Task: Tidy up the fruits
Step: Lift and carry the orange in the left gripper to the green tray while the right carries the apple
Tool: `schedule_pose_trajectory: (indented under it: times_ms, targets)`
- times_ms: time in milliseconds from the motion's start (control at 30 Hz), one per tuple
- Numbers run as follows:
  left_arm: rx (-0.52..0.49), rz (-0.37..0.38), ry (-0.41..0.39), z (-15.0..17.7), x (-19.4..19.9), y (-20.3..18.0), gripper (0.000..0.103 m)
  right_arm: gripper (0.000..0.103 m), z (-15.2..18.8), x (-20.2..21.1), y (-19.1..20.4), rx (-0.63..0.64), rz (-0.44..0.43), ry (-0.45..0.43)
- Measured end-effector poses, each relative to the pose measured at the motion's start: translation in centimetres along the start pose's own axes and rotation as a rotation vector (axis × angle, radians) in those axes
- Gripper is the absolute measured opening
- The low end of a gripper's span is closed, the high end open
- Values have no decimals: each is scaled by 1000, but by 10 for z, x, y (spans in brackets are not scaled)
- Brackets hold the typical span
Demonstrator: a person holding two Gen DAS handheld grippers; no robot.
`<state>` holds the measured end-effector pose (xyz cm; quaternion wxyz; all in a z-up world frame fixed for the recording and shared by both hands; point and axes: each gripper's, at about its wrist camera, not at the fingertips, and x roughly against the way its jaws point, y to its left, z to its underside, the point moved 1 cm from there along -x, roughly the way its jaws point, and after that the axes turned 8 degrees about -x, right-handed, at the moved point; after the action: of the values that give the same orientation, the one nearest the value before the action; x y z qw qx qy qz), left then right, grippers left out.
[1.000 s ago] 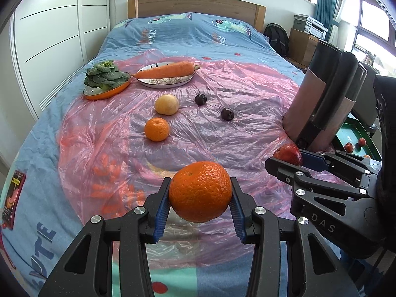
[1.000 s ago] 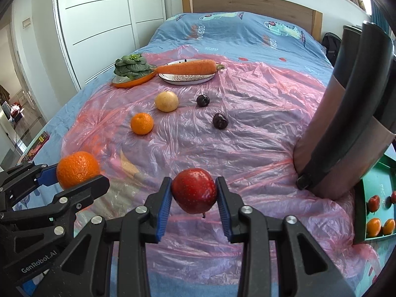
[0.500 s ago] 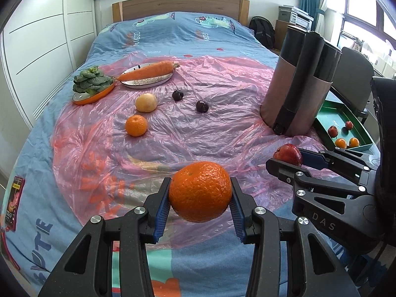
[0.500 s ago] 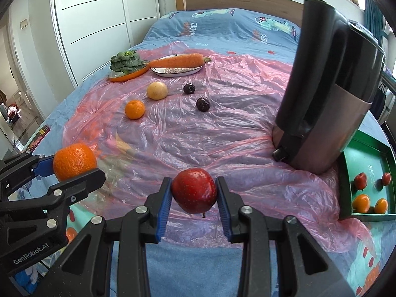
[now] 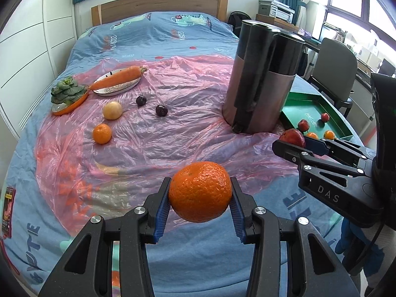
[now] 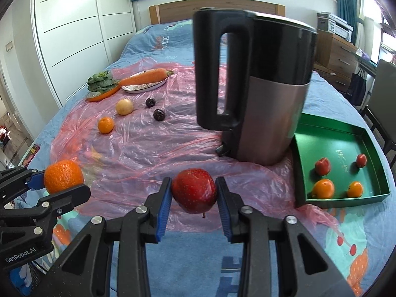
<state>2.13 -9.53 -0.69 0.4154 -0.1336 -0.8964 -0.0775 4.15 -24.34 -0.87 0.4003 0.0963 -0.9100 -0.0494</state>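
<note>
Behind kettle (image 6: 262, 86), green tray (image 6: 371, 195) partly hidden, left gripper (image 5: 200, 195) pinching orange (image 5: 200, 190), right gripper (image 6: 194, 193) pinching apple (image 6: 194, 189)

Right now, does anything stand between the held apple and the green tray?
Nothing visible does. The red apple sits clamped in the right tongs; the green tray lies open to its right. The kettle stands behind, left of the tray.

A big bumpy orange (image 5: 200, 191) sits low in the middle of the left view. A shiny red apple (image 6: 194, 190) sits low in the middle of the right view.
</note>
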Motion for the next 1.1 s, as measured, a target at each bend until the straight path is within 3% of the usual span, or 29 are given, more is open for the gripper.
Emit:
schedule_pose_trajectory:
  times_ms: [333, 533, 800, 1100]
  targets:
    - [-92, 102, -46, -35, 15, -50, 39, 57, -8, 27, -63, -83, 98, -57]
    - [-144, 183, -70, -62, 4, -86, 39, 57, -17, 31, -116, -135, 185, -68]
    - [-244, 240, -66, -102, -42, -150, 39, 57, -47, 15, -194, -163, 260, -93]
    - [-288, 249, -18, -160, -130, -210, 39, 57, -94, -36, -276, -190, 285, -74]
